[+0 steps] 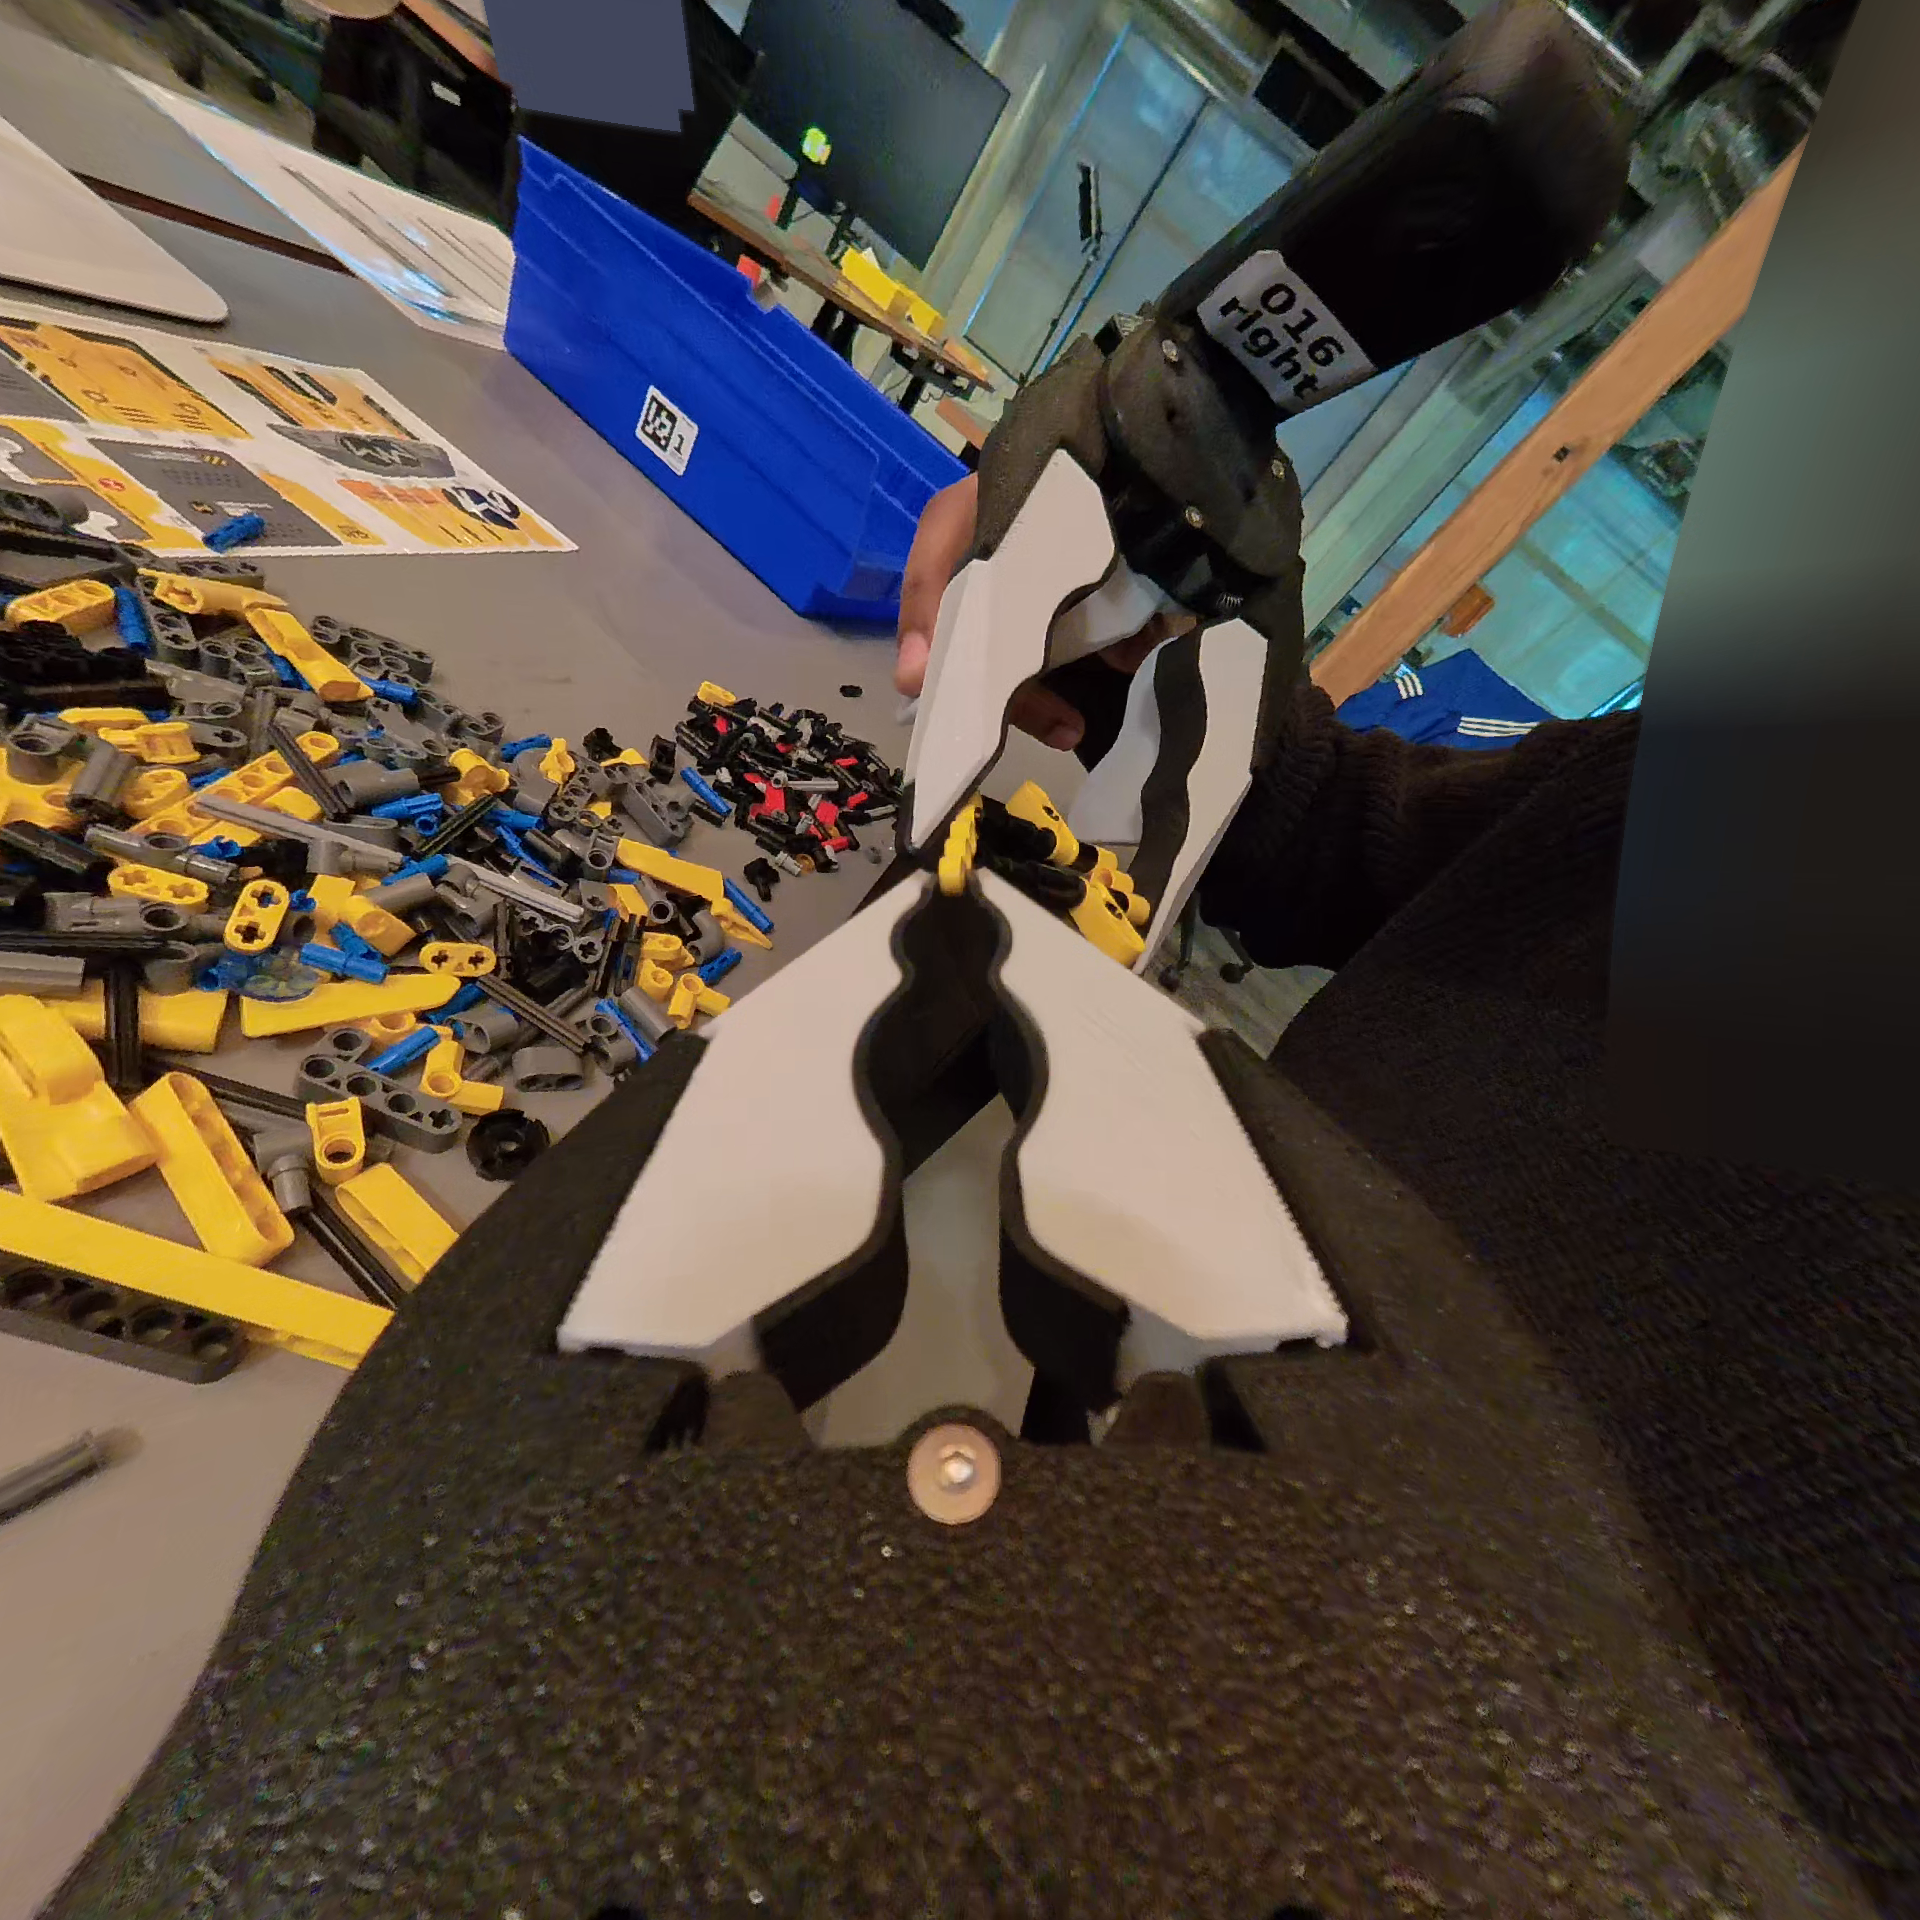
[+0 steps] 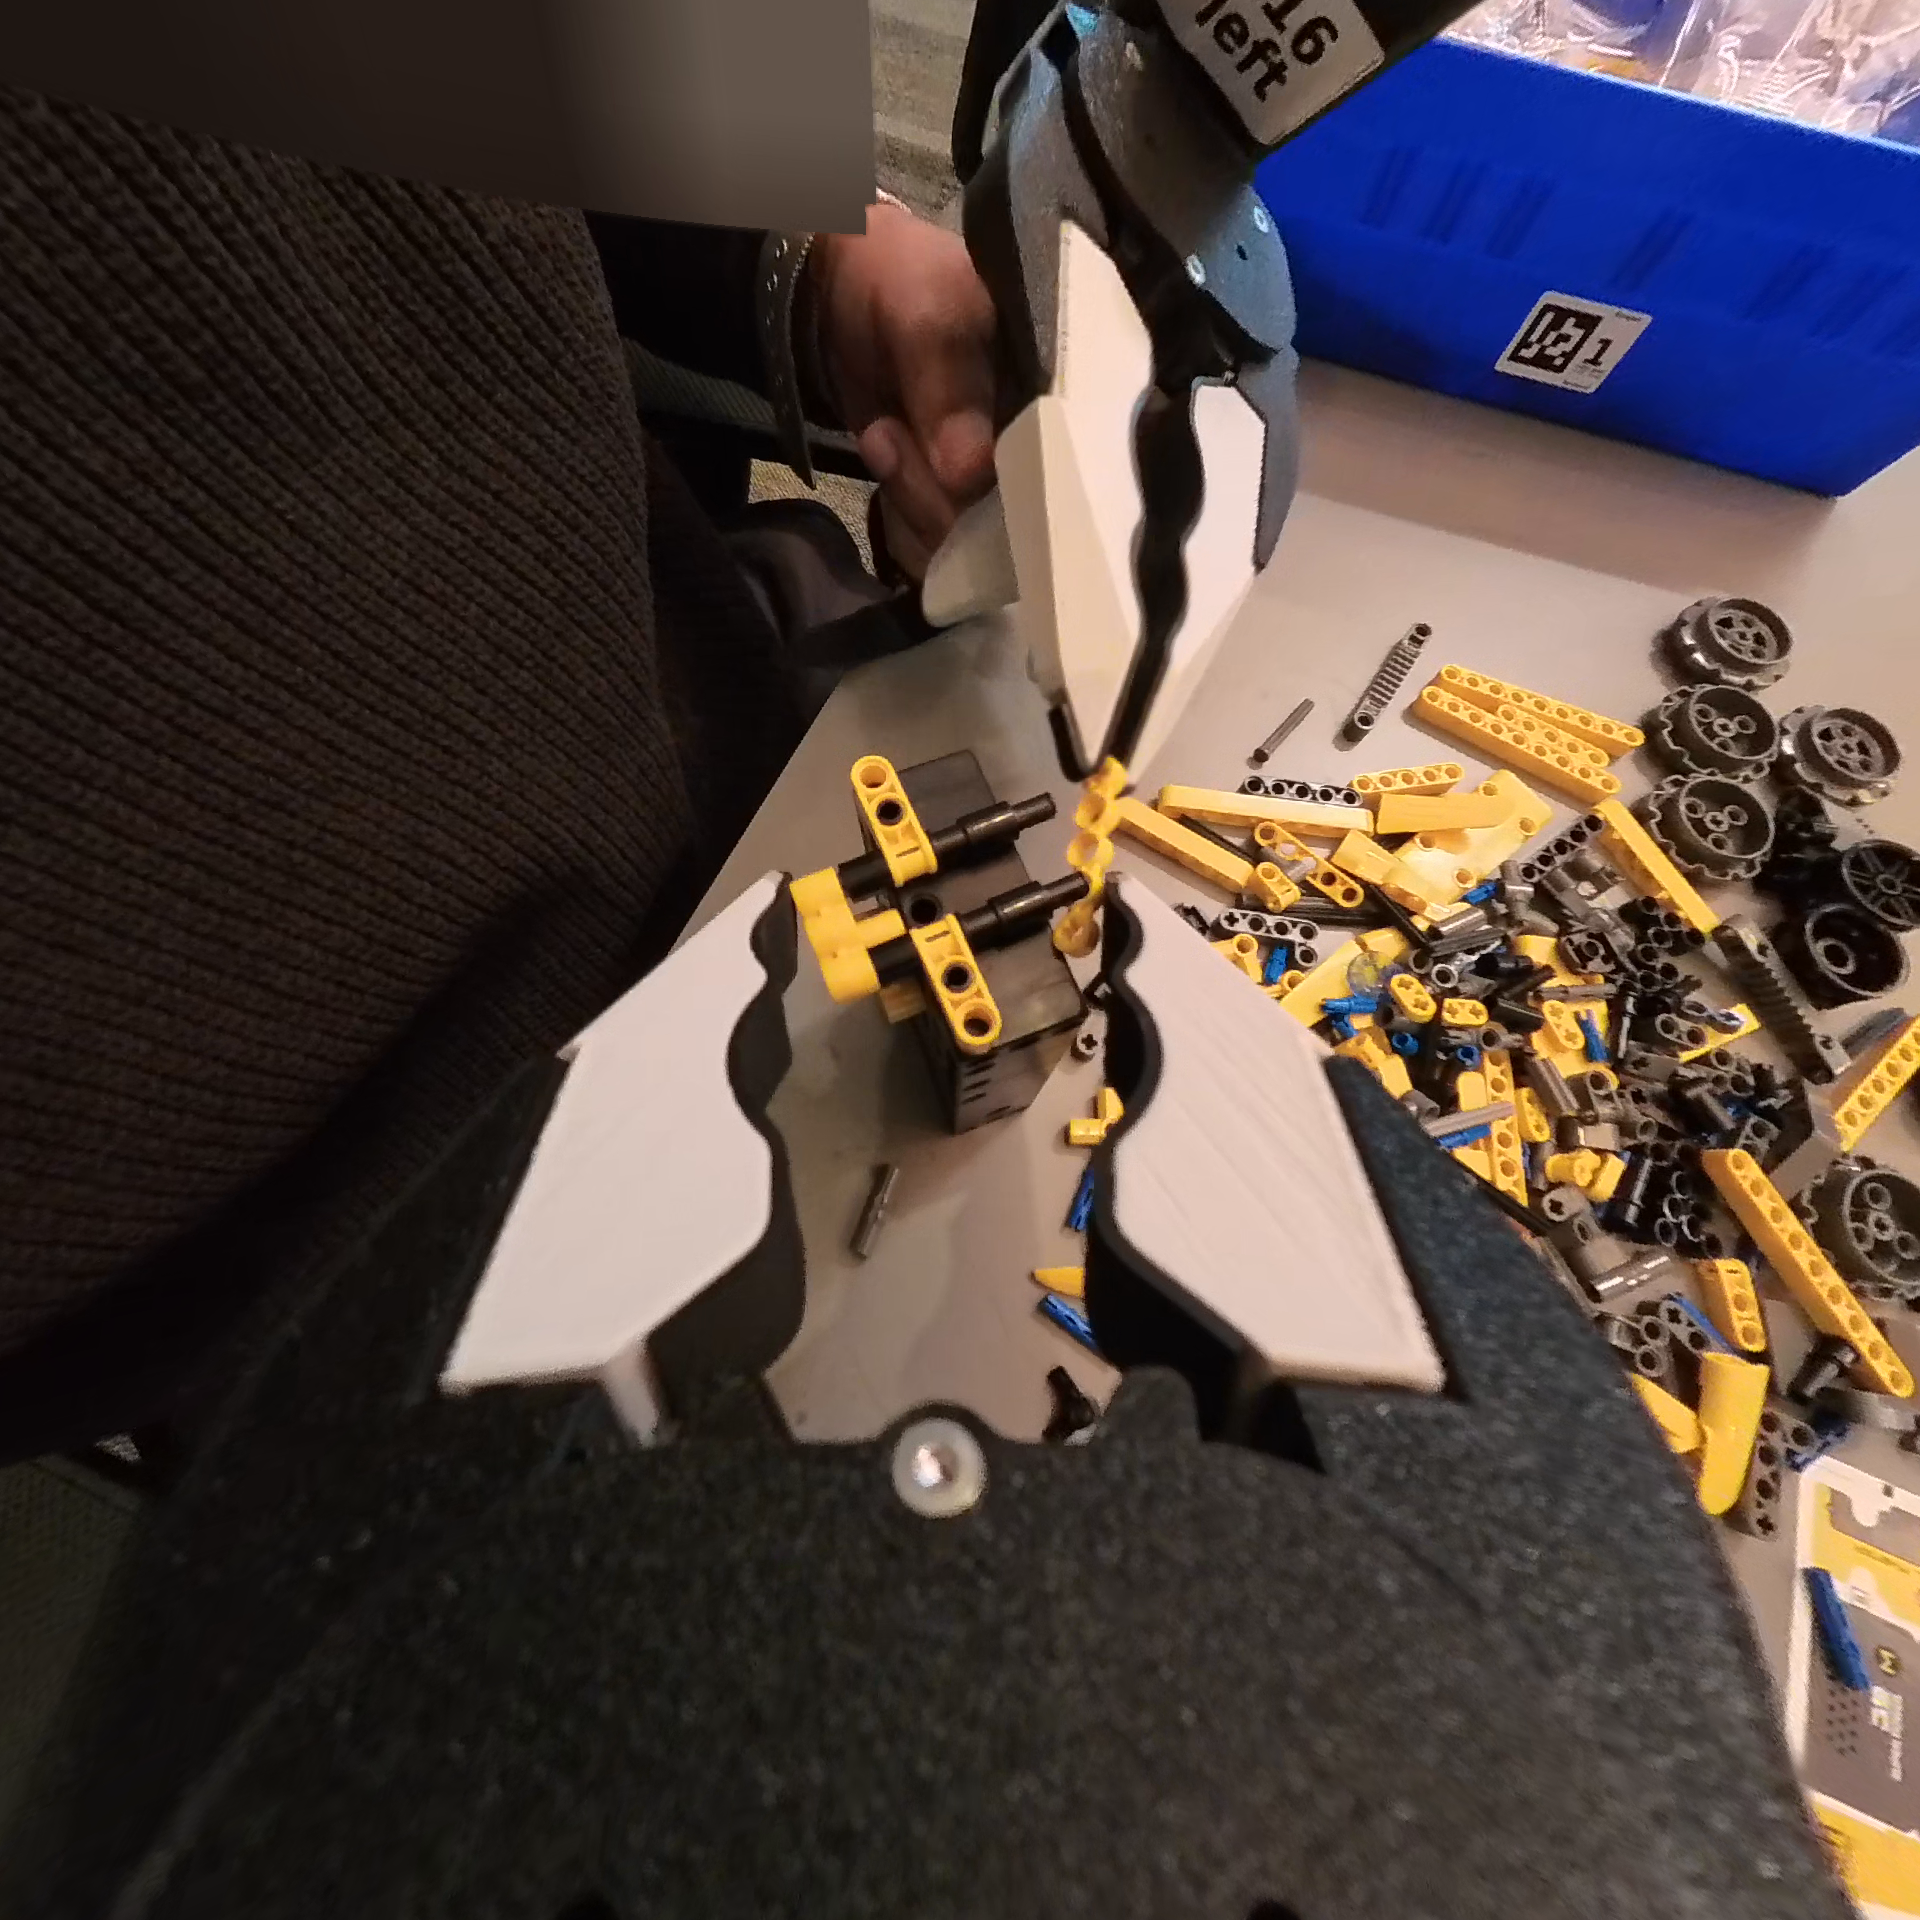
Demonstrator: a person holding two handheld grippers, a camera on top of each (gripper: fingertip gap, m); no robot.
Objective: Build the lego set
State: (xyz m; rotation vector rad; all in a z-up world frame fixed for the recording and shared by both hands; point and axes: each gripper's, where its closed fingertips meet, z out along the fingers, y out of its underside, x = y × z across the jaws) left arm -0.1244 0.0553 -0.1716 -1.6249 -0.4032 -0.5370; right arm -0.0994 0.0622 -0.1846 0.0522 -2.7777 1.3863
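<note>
My left gripper point(image 1: 951, 883) is shut on the end of a short yellow holed beam point(image 1: 957, 847). In the right wrist view it comes down from above point(image 2: 1091, 756), and the beam point(image 2: 1091, 847) hangs from its tip. My right gripper point(image 2: 945, 896) is open. Its fingers stand on either side of a black block with yellow beams and black pins point(image 2: 935, 940) at the table's near edge. The hanging beam is level with the pin tips, just inside my right finger point(image 2: 1226, 1122). In the left wrist view the right gripper point(image 1: 1029, 902) straddles that assembly point(image 1: 1049, 857).
A big pile of yellow, grey, black and blue parts point(image 1: 312, 883) point(image 2: 1507, 1039) covers the grey table point(image 1: 623, 623). Black wheels point(image 2: 1745, 748) lie at the far right. A blue bin point(image 1: 727, 343) point(image 2: 1610, 260) stands behind. Printed sheets point(image 1: 260, 447) point(image 2: 1860, 1610) lie flat. A person's dark sweater point(image 2: 312, 727) is close by. Left and right tips are no more than a few centimetres apart.
</note>
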